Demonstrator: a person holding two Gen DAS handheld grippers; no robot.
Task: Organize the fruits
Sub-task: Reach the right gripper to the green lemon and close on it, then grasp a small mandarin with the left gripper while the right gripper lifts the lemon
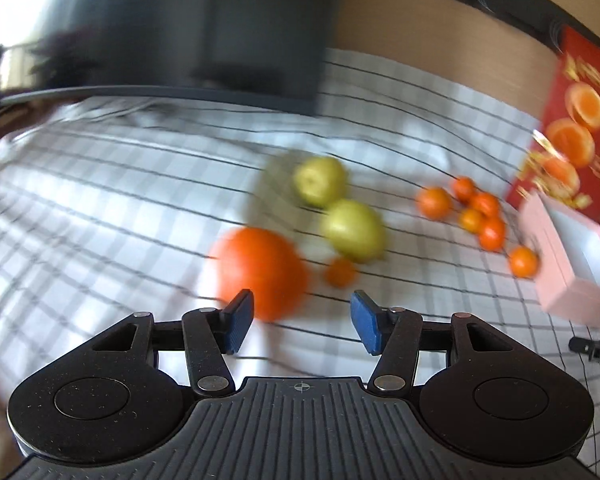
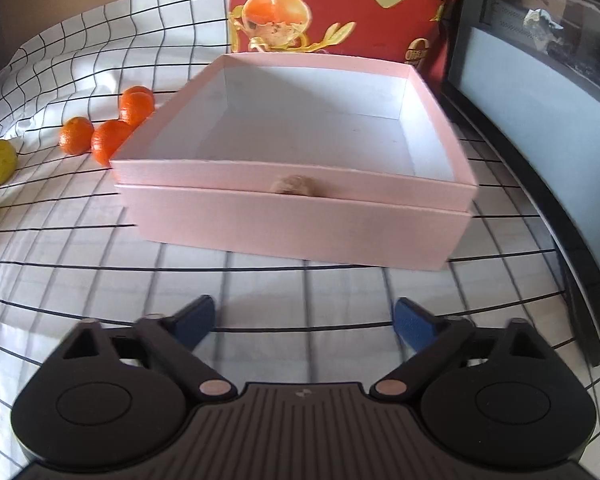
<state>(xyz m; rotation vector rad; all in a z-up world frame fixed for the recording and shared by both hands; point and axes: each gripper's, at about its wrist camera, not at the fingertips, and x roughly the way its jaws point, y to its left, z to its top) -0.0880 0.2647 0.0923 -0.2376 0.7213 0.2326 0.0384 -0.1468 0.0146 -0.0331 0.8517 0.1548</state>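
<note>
— Right, where is the fruit from your end?

— On my left feed the big orange (image 1: 260, 270) lies on the checked cloth (image 1: 100, 208) just ahead of the left hand-held gripper (image 1: 302, 322), a little toward its left pad. Two yellow-green pears (image 1: 352, 230) lie beyond it, a small mandarin (image 1: 341, 272) beside the nearer one, and a cluster of mandarins (image 1: 476, 212) sits further right, near the pink box (image 1: 556, 256).

— And the grippers?

— My left one has its jaws apart, holding nothing; whether the left pad touches the orange I cannot tell, the view is blurred. My right hand-held gripper (image 2: 304, 322) is spread wide over the cloth, nothing between its blue pads.

— The box?

— Straight ahead of my right one, pink outside, white inside, a red printed carton (image 2: 340, 4) standing behind it. Mandarins lie against its left side.
</note>
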